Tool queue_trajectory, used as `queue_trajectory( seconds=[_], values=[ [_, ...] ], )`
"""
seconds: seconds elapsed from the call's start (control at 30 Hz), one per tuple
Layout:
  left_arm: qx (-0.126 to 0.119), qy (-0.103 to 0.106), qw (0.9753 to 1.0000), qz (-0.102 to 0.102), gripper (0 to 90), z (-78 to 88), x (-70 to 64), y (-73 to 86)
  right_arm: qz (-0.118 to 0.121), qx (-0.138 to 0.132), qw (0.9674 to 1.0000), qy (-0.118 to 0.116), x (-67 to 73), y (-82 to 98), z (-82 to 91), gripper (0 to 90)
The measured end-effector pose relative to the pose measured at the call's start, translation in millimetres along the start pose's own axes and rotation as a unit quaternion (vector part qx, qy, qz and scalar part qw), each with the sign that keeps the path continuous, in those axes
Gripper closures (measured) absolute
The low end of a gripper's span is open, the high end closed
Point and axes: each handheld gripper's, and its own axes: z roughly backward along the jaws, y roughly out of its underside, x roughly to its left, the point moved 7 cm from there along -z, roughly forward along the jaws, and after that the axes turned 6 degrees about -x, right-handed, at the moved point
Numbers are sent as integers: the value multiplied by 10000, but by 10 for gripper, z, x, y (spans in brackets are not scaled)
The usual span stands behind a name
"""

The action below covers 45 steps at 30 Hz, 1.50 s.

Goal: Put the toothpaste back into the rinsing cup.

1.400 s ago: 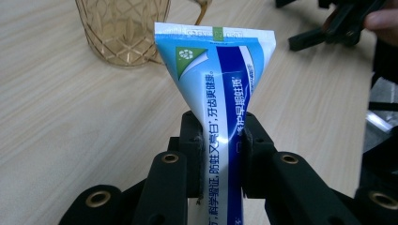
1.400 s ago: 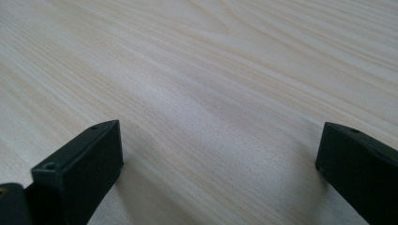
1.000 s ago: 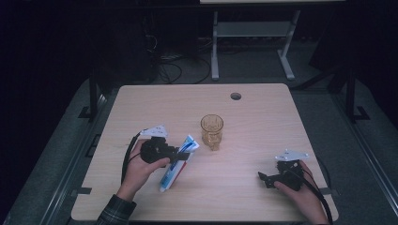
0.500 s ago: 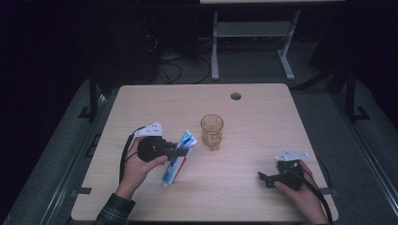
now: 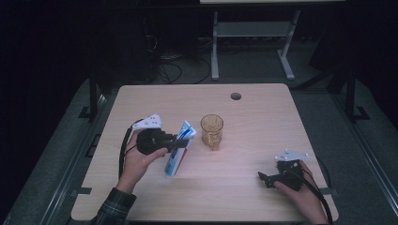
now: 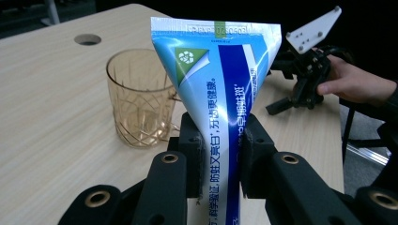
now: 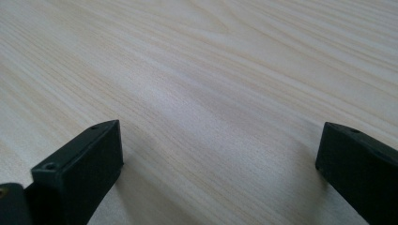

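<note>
Toothpaste, a blue-and-white tube [image 6: 225, 117] with its flat crimped end up, stands tilted above the pale wooden table [image 5: 263, 117], pinched between the left gripper's [image 5: 180, 139] jaws just beside an amber cut-glass cup [image 5: 212, 131]. The right gripper [image 5: 267, 177] rests low near the table's front right, jaws spread wide.

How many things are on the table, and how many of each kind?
Toothpaste tube: 1, held in the left gripper
Glass cup: 1, standing on the table
Grippers: 2, counting the right gripper, which holds nothing
Total: 4
</note>
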Motion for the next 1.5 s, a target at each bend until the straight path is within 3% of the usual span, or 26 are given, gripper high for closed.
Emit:
queue_trajectory(
  seconds=[0.6,1.5],
  values=[
    [-134,-145,9998,-31,740,-55,135,-330,0,0,10000,4,-1,0,-1,5],
    [-264,-179,9991,-289,740,-339,278,-867,-4,-2,10000,2,1,0,0,5]
  ],
)
